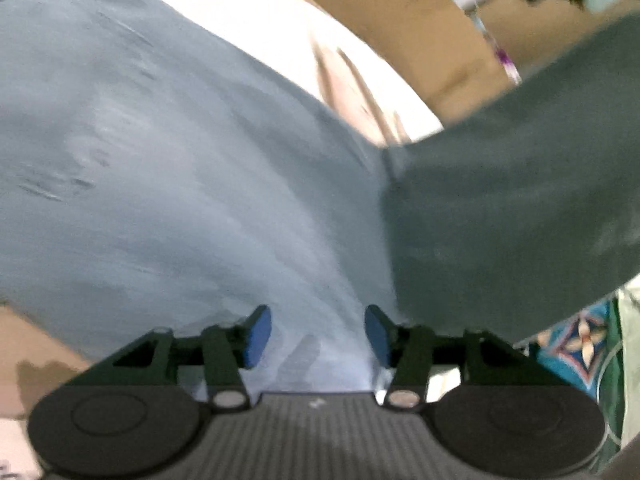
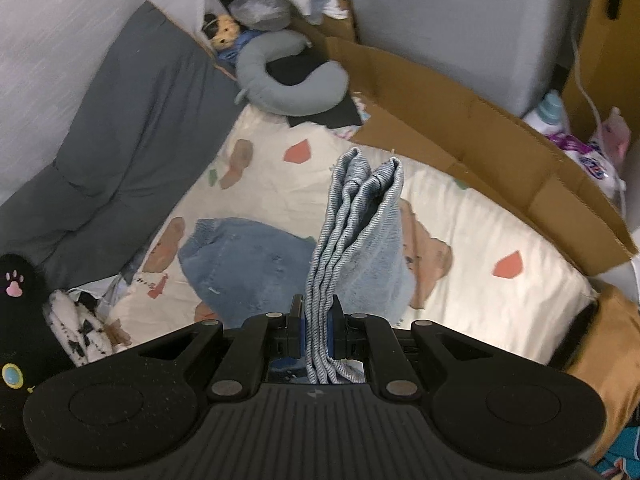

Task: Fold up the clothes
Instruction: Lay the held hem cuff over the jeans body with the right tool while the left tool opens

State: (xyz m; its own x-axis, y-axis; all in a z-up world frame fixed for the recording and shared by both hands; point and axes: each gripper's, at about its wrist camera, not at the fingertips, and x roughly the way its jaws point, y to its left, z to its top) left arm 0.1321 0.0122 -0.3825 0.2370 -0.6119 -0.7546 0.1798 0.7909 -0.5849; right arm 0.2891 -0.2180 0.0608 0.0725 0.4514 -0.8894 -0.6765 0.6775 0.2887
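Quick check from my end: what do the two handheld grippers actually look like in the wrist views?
Both match: the left gripper and right gripper have black linkage arms with silver pivot pins, blue pads on the fingertips, a ribbed dark grey body and two round black discs. No cables, hands or sleeves show.

Black plastic left gripper point(image 1: 318, 334) with blue pads point(image 1: 258, 336), silver pivot screws at five and seven o'clock, ribbed grey base; right gripper point(image 2: 316, 330) built identically.

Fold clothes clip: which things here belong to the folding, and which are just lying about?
In the job:
- blue denim garment, clamped in the right tool
- left tool, open above blue cloth

Lying about:
- grey neck pillow
- doll
- cardboard box
- grey cushion
- detergent bottle
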